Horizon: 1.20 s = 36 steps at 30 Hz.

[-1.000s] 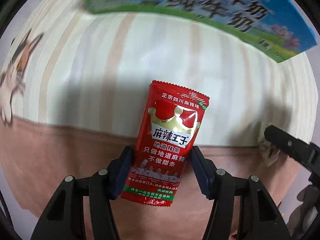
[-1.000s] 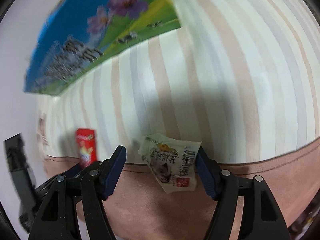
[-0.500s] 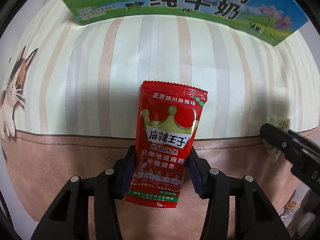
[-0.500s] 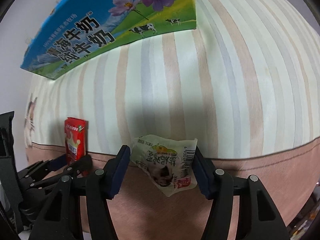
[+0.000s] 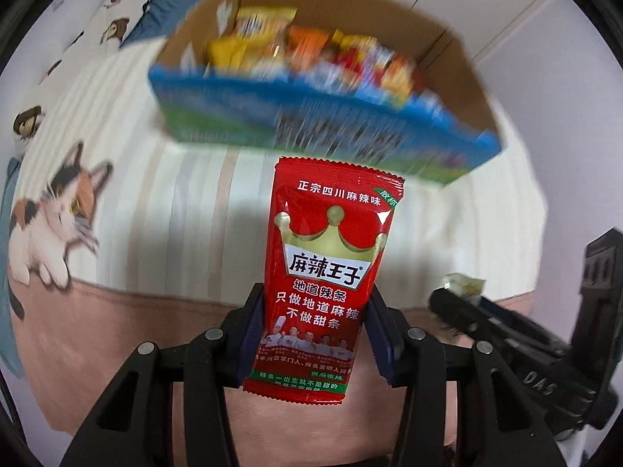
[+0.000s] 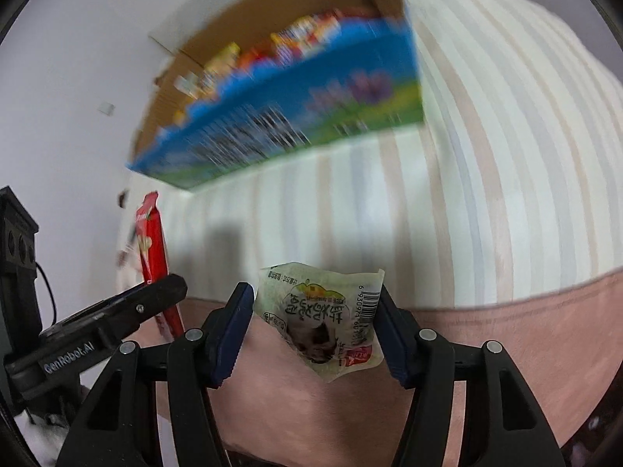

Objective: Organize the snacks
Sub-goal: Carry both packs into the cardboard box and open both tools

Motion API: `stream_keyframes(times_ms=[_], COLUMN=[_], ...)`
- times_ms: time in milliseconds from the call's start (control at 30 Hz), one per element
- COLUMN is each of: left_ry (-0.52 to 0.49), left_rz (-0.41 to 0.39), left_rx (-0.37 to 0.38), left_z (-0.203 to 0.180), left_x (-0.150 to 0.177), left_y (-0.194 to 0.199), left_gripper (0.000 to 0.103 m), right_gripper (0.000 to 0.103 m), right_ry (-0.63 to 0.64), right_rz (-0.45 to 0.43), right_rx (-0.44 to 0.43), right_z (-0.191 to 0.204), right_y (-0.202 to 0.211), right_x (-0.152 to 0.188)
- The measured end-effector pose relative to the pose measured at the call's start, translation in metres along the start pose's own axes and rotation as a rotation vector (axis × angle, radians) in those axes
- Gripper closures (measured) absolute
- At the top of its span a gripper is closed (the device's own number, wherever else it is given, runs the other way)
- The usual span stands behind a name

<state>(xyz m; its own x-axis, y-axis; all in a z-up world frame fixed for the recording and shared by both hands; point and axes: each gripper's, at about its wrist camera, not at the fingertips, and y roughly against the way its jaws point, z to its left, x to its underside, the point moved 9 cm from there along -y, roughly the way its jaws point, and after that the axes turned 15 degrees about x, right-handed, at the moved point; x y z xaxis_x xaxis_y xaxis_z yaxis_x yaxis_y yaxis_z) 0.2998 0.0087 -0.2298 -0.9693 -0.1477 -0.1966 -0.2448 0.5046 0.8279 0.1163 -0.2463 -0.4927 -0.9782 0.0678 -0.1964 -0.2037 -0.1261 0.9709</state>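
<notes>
My left gripper [image 5: 313, 334] is shut on a red spicy-strip snack packet [image 5: 327, 268] with a gold crown, held upright above the striped bed cover. My right gripper [image 6: 315, 327] is shut on a small pale crumpled snack packet [image 6: 323, 319] with a barcode. Ahead stands an open cardboard box [image 5: 311, 113] with a blue and green printed side, blurred, holding several bright snack packs [image 5: 311, 50]. The right wrist view catches the same box [image 6: 288, 124] at upper left, and the red packet [image 6: 152, 241] with the left gripper's finger at left. The right gripper and its pale packet [image 5: 463, 284] show at the left wrist view's right edge.
The bed [image 6: 486, 155] has a cream striped cover with a pink band [image 5: 97, 334] along its near edge. A cat print [image 5: 54, 222] lies on the cover at left. White wall and cabinet doors [image 5: 486, 4] stand behind the box.
Both grippers closed on their packets and rose with them off the bed. The box's open top and the snacks inside have come into view.
</notes>
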Motion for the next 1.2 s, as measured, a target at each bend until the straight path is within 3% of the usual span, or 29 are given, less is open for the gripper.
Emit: stream_keyframes(times_ms=[167,400,633,833,1000,1100,1133,1200], left_ry=[-0.032,-0.07,-0.014,0.083,0.141,0.191,0.203,0.208], left_rz=[-0.049,-0.057,0.009,0.118,0.192,0.255,0.254,0.225], left_rx=[0.062,0.057,0.03,0.025,0.057,0.065,0.07,0.057], left_z=[-0.028,-0.045,-0.02,0.015,0.032,0.042,0.045,0.049], left_x=[-0.04,-0.122,-0.201,-0.243,-0.252,-0.248,-0.248,-0.251], left_y=[0.027,0.024,-0.015,-0.062,-0.09,-0.105,-0.108,-0.106], left_gripper=[0.057,0.057,0.057,0.057,0.056,0.052,0.049,0.028], right_gripper=[0.04,0.04,0.04,0.04,0.039,0.035,0.024,0.005], right_ry=[0.014,0.057,0.044,0.109,0.15,0.132,0.124,0.114], right_rz=[-0.08,-0.16,-0.097,-0.029,0.017,0.082,0.104,0.117], right_rx=[-0.069,-0.064,-0.044,0.003,0.012,-0.02,-0.015,-0.004], right_z=[0.012,0.031,0.043,0.062,0.077,0.083,0.082,0.079], right_y=[0.051,0.077,0.036,-0.013,-0.048,-0.07,-0.077,-0.083], right_x=[-0.047,-0.137,-0.226,-0.249,-0.256,-0.257,-0.258,-0.259])
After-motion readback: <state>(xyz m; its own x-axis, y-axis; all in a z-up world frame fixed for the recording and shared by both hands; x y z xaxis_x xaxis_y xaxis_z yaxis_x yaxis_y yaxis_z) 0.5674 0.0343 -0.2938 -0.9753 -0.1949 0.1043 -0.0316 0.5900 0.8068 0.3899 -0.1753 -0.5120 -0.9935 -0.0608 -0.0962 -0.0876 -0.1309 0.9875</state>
